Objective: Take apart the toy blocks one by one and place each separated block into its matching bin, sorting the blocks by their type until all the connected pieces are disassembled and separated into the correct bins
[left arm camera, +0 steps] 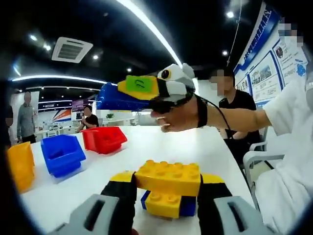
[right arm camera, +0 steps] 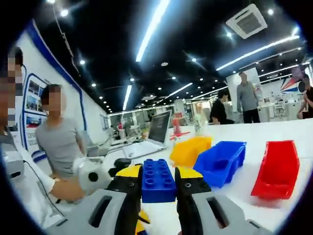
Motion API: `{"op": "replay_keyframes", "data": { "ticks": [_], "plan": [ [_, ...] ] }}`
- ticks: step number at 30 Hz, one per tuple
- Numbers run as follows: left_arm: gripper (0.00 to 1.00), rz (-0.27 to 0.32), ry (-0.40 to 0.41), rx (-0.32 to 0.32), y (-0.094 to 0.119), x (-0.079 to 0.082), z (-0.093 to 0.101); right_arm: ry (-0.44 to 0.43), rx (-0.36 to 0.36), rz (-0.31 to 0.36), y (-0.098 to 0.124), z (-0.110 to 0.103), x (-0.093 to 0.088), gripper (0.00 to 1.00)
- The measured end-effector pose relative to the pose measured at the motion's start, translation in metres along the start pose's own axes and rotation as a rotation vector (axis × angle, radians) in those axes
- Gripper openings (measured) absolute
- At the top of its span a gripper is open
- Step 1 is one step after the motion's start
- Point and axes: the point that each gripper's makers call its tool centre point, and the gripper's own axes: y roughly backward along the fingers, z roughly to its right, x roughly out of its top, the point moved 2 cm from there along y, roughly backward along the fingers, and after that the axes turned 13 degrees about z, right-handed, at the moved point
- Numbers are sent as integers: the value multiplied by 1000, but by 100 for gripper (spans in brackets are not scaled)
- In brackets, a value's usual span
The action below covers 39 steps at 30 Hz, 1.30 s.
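Note:
My left gripper (left arm camera: 167,185) is shut on a small stack of toy blocks: a wide yellow block (left arm camera: 168,176) on top, with a blue and yellow piece (left arm camera: 165,204) hanging under it, just above the white table (left arm camera: 161,142). In the left gripper view a hand holds my right gripper (left arm camera: 142,93) up high, shut on a single blue block (left arm camera: 115,98). In the right gripper view that blue block (right arm camera: 157,178) sits between the jaws of my right gripper (right arm camera: 159,185). Part of my left gripper (right arm camera: 95,176) shows low on the left.
Three open bins stand on the table: yellow (left arm camera: 20,164) (right arm camera: 190,149), blue (left arm camera: 62,154) (right arm camera: 222,161) and red (left arm camera: 103,139) (right arm camera: 276,169). A laptop (right arm camera: 159,128) stands further back. A seated person (left arm camera: 234,110) is at the table's edge, and others stand behind.

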Motion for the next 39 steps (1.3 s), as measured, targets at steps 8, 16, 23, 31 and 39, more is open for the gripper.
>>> {"op": "replay_keyframes", "data": {
  "ticks": [8,16,23,31,39],
  "plan": [
    [50,-2,24,3,-2,-1,0,71,-208,-68,-46,68,6,27],
    [50,-2,33,13,0,-2,-13,81,-300,-73,-100,110,-1,27],
    [50,-3,33,24,1,-3,-21,97,-361,-49,-132,133,-8,27],
    [50,-3,36,23,7,-5,-42,123,-421,-81,-138,150,-24,28],
    [50,-3,26,29,14,-7,-64,146,-352,-52,-134,130,-16,61]
  ]
}}
